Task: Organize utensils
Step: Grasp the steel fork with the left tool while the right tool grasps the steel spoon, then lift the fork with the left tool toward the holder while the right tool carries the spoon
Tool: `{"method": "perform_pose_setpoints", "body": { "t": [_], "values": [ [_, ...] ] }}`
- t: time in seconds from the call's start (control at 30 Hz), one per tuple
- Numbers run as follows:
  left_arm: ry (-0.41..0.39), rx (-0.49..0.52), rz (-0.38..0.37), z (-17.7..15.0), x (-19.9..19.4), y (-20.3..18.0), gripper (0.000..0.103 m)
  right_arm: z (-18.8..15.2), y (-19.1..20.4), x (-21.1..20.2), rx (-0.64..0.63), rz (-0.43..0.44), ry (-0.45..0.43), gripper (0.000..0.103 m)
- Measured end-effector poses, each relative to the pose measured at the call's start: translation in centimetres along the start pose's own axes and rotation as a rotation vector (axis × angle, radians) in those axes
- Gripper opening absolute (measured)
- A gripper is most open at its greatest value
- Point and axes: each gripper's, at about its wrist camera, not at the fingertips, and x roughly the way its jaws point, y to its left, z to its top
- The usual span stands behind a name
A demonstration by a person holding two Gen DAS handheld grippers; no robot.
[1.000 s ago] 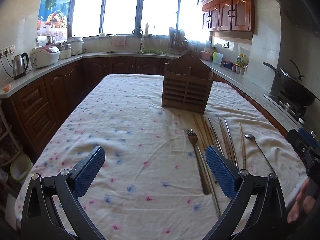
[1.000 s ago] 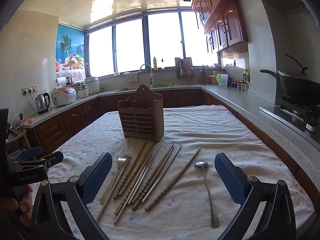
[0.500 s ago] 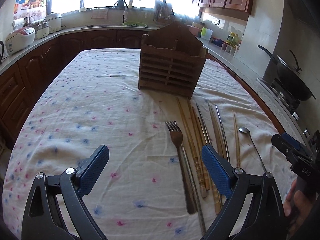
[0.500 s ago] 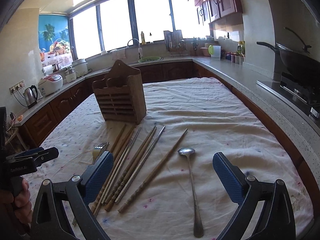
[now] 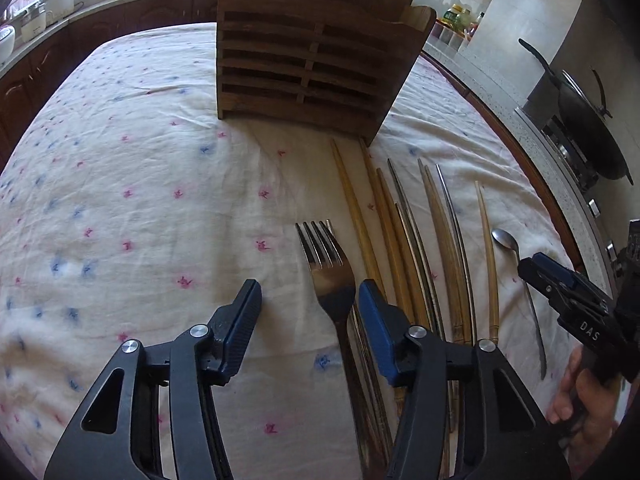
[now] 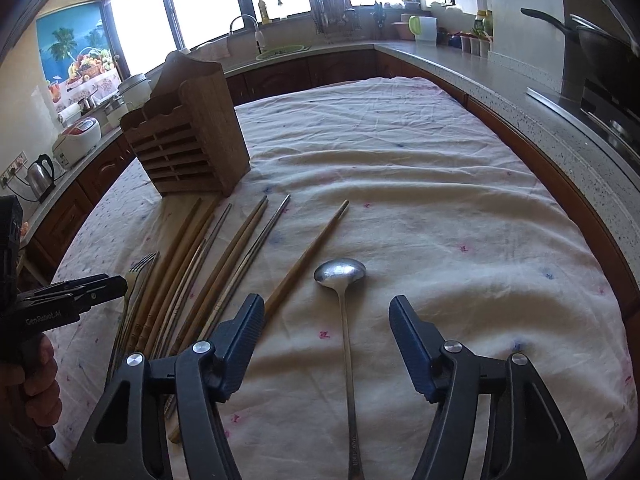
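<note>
Beside the chopsticks (image 5: 404,240), both jaws narrowing, seemingly gripping nothing, straddle fork (image 5: 330,276) and spoon (image 6: 340,274)

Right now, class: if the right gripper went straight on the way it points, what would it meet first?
Probably the spoon: its handle lies between the right gripper's open jaws, though depth is unclear.

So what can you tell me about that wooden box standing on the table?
The wooden box is a brown utensil holder standing upright on the flowered tablecloth. Its front is slatted with horizontal gaps split by a central divider, its top edge is scalloped, and a taller peaked back rises behind. No utensils can be seen in it. The tips of the nearest chopsticks reach its base corner; neither gripper touches it.
</note>
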Motion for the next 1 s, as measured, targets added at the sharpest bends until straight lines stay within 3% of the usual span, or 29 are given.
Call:
{"method": "perform_pose_setpoints", "body": {
  "t": [0.17,0.23,0.33,0.5,1.0],
  "values": [
    [0.02,0.031,-0.015,0.8,0.7,-0.3,0.039,0.2,-0.2,1.8,-0.002,-0.005,0.063,0.045],
    [0.022,0.054,-0.015,1.0,0.9,-0.7,0.028,0.3,0.2,1.9,-0.03,-0.023,0.063,0.039],
    [0.021,0.074,-0.017,1.0,1.0,-0.9,0.026,0.5,0.3,2.0,-0.036,-0.027,0.071,0.006],
    [-0.019,0.042,-0.042,0.6,-0.6,0.2,0.022,0.9,-0.1,0.5,0.003,0.008,0.033,0.005],
    [-0.282,-0.046,-0.087,1.0,-11.3,3.2,0.022,5.2,3.9,-7.6,0.034,0.183,-0.181,0.005]
  ]
}}
